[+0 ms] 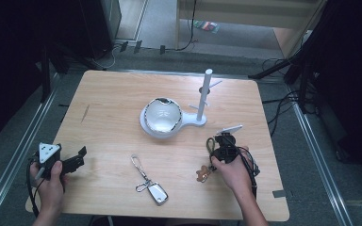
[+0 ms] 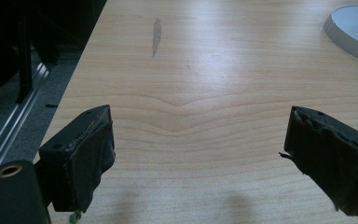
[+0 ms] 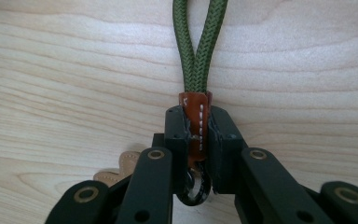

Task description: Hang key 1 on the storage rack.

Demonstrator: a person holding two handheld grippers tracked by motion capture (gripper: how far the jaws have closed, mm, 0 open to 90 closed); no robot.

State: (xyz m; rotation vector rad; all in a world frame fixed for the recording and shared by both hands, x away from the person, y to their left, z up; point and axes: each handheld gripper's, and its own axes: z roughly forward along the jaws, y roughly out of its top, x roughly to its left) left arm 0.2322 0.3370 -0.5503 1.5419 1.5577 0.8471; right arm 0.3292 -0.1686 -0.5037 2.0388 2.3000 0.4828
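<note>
A keychain with a green cord loop (image 3: 197, 44), a brown stitched leather sleeve (image 3: 196, 116) and a tan leather tag (image 1: 201, 174) lies at the table's front right. My right gripper (image 3: 197, 133) is shut on that leather sleeve, the cord loop running away beyond the jaws; in the high view my right gripper (image 1: 221, 143) points down over it. My left gripper (image 1: 78, 157) rests at the front left, and its pads (image 2: 91, 154) stand wide apart over bare wood. A second keychain (image 1: 149, 181) with a silver fob lies at the front middle.
A white peg stand (image 1: 206, 94) rises from a white base (image 1: 195, 120) at the table's middle, with a shiny silver bowl (image 1: 161, 115) on the base's round part. The table's left edge (image 2: 77, 77) drops to a metal rail and dark floor.
</note>
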